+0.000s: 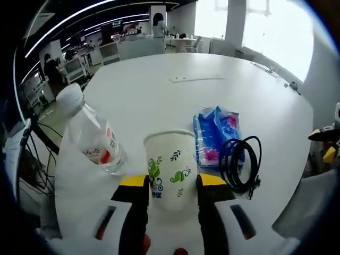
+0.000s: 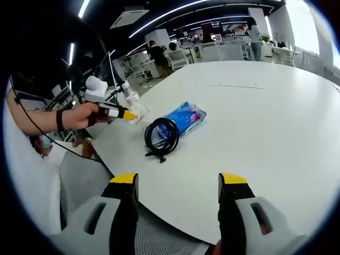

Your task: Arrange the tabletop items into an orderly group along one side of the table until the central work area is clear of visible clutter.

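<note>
A white paper cup (image 1: 170, 164) with green and blue leaf prints stands upright on the white table (image 1: 175, 90). My left gripper (image 1: 172, 181) is shut on it, one yellow-tipped jaw against each side. To its left a clear water bottle (image 1: 93, 135) with a white cap leans on the table. Just right of the cup lies a blue tissue pack (image 1: 215, 133), and a coiled black cable (image 1: 240, 162) overlaps the pack's near corner. My right gripper (image 2: 178, 183) hangs open over the table's near edge, nothing between its jaws. Beyond it lie the cable (image 2: 161, 135) and the pack (image 2: 183, 117).
In the right gripper view a person's hand (image 2: 79, 117) holds the left gripper (image 2: 119, 113) at the table's left edge beside the bottle (image 2: 129, 95). A grey mesh chair (image 2: 79, 180) stands below that edge. A flat white strip (image 1: 196, 79) lies far across the table. Office desks and people fill the background.
</note>
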